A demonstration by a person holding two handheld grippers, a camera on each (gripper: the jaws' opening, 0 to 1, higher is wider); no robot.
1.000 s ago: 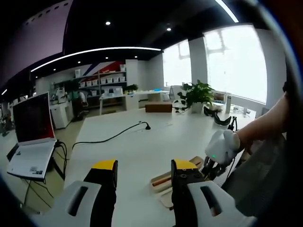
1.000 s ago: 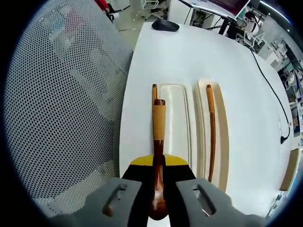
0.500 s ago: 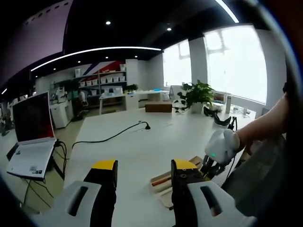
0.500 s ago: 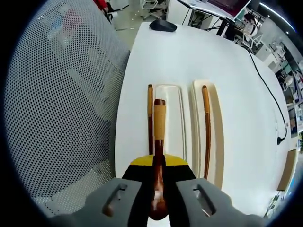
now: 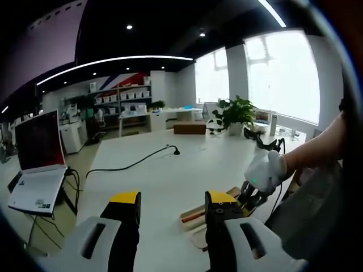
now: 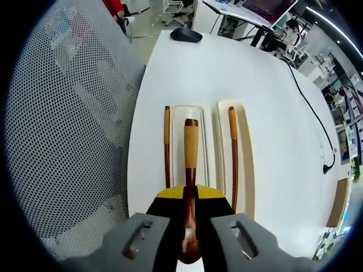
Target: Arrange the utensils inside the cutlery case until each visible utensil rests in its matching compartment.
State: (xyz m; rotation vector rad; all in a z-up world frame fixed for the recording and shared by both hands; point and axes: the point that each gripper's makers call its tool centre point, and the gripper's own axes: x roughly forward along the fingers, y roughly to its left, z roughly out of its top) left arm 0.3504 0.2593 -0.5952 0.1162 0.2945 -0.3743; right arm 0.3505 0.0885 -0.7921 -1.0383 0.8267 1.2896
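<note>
In the right gripper view my right gripper (image 6: 190, 195) is shut on a dark wooden utensil (image 6: 191, 147) with a tan band, held lengthwise above the cream cutlery case (image 6: 212, 141). One brown chopstick (image 6: 167, 144) lies along the case's left edge. A second chopstick (image 6: 232, 150) rests in the right compartment. In the left gripper view my left gripper (image 5: 173, 207) stands open above the table with nothing between its fingers. Past its right jaw an end of the case (image 5: 195, 217) shows, and a gloved hand (image 5: 264, 170) holds the right gripper over it.
A mesh chair back (image 6: 68, 113) stands against the table's left side in the right gripper view. A black mouse (image 6: 186, 35) and a cable (image 6: 309, 107) lie farther off. The left gripper view has a laptop (image 5: 39, 164), a black cable (image 5: 136, 164) and a potted plant (image 5: 235, 113).
The right gripper, still holding the utensil, has lifted and drawn back, so the case looks smaller and farther off. In the left gripper view the gloved hand has risen slightly. The left gripper has stayed put.
</note>
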